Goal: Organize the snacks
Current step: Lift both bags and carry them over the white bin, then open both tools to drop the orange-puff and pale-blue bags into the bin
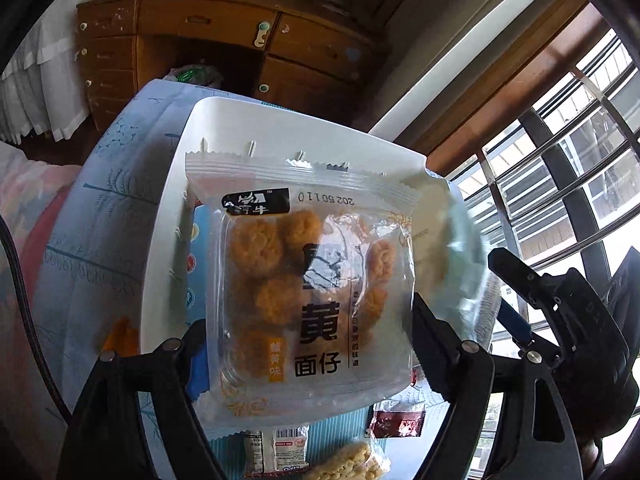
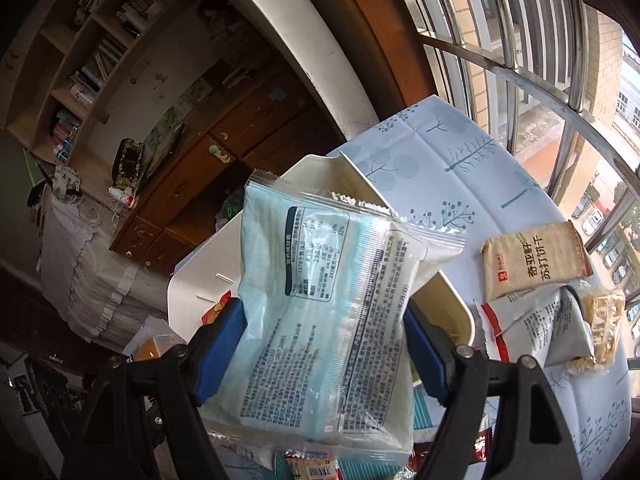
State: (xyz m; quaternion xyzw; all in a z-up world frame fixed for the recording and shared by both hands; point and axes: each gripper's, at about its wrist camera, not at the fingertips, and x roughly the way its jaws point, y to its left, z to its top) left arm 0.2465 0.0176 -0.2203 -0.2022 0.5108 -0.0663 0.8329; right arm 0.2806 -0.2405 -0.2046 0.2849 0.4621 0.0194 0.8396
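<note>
1. The left hand-held gripper [image 1: 308, 344] is clamped on a clear snack pack [image 1: 316, 280] above the white tray [image 1: 168, 240].
2. The right hand-held gripper [image 2: 324, 344] is clamped on a pale blue packet [image 2: 320, 320].
3. A tree-print cloth covers the bench [image 2: 460, 168], with a cracker packet [image 2: 536, 258] lying on it.
4. A wooden desk [image 1: 224, 36] and a barred window [image 2: 520, 40] stand behind.

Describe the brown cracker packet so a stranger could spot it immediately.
Start at the tree-print tablecloth near the barred window. Right of the white tray lies the brown cracker packet. It alone is kraft-brown with bold dark characters.
</note>
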